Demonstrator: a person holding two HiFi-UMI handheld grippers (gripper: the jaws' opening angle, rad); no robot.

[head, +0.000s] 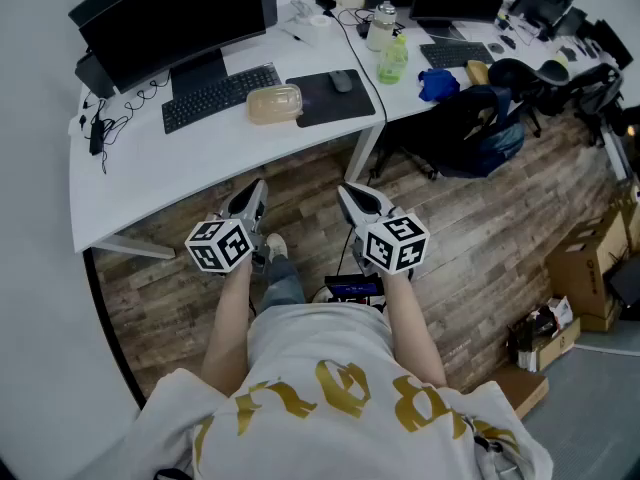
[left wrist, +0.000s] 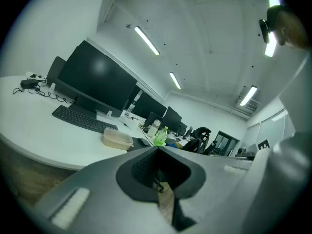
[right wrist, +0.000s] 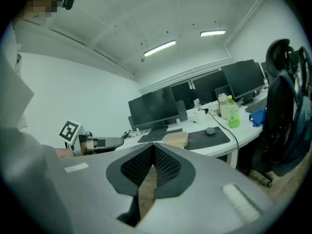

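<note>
head view shows me my left gripper [head: 258, 190] and right gripper [head: 347, 192] held side by side in the air over the wooden floor [head: 470, 228], just short of the front edge of the white desk [head: 150, 173], touching nothing. in each gripper view i see the jaws pressed together at their tips with nothing pinched between them. the plastic container [head: 274, 103] sits near the desk's front edge, between the keyboard [head: 220, 96] and the mouse pad [head: 330, 103], just beside the pad's left edge and well apart from both grippers

- Gold letters cross my white shirt [head: 300, 353], too foreshortened to read.
- Cubes on my left gripper [head: 254, 200] and right gripper [head: 352, 200] show black-and-white square markers, no words.
- Label on the green bottle [head: 392, 61]: unreadable.
</note>
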